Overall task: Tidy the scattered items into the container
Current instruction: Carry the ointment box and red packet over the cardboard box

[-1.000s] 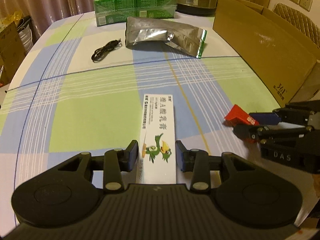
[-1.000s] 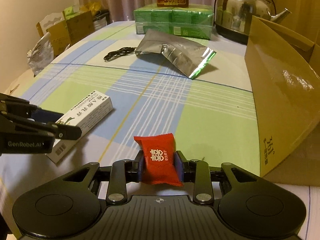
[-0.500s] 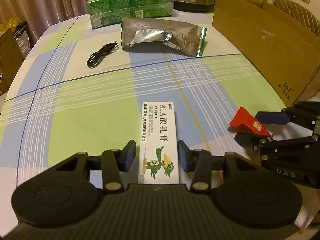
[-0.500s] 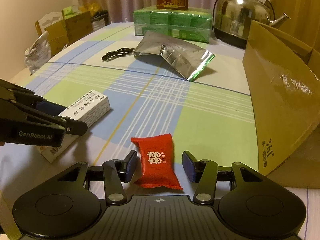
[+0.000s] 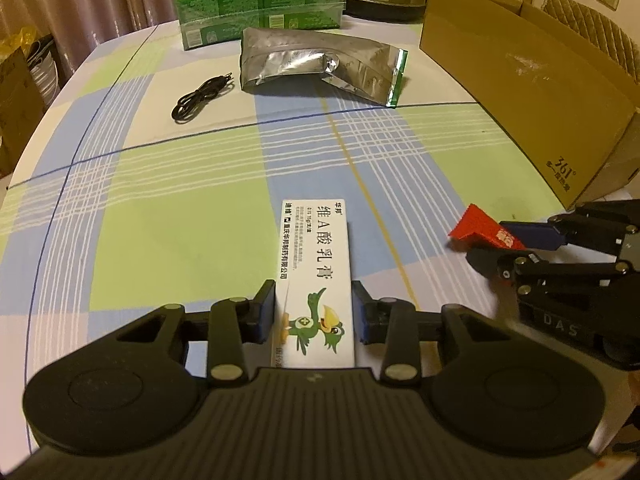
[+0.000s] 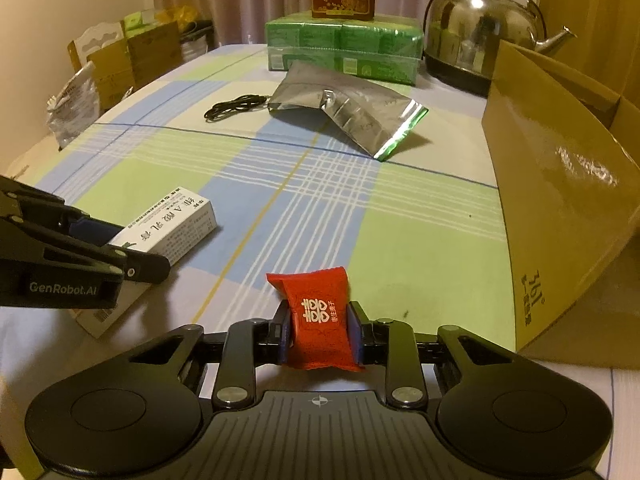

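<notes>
- Red foil sits pinched between the pads of the right gripper point(image 6: 320, 332): the red packet point(image 6: 318, 320) is clamped at its lower half, its upper half sticking out ahead of the fingertips, long axis running forward along the fingers.
- From the left wrist view the same packet point(image 5: 480, 228) looks raised slightly off the tablecloth point(image 5: 180, 220), though how far I cannot tell.
- The cardboard box point(image 6: 560, 184) stands to the right of this gripper, its near wall upright and close by; its open top is above the level of the packet, so I judge the coming move to be a lift, then a swing rightward over that wall.
- The left gripper point(image 5: 314, 316) straddles the white carton point(image 5: 316, 272), whose long axis points straight away along the fingers. The jaws stand at either long side of the near end, touching or all but touching; it appears to be gripping the carton, which lies flat on the cloth.
- For the left gripper the box point(image 5: 532, 80) lies well off to the right and ahead, beyond the right gripper point(image 5: 500, 244), so the right hand is clearly the nearer of the two.
- Farther out, still loose on the cloth: a silver pouch point(image 5: 320, 64) and, just to its left, a coiled black cable point(image 5: 200, 96).
</notes>
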A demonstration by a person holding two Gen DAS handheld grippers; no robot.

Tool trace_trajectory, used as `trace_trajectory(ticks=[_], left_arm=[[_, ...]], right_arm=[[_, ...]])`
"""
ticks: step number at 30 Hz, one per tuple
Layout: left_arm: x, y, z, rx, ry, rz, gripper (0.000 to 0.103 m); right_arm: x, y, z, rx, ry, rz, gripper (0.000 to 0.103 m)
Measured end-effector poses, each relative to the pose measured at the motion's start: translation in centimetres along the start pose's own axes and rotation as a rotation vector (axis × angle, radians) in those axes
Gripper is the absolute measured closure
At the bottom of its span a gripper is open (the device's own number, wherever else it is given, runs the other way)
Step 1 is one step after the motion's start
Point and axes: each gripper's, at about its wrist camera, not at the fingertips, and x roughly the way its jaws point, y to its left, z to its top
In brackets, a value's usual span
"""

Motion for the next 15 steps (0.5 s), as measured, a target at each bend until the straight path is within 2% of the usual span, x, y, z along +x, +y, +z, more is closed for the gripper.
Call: trace_trajectory(ticks=[15], left_arm=[[-4.0, -1.3, -1.3, -0.026, -0.039, -0.014, 0.070]], right_arm=[[-4.9, 0.8, -0.4, 0.014, -0.044, -0.023, 0.078]])
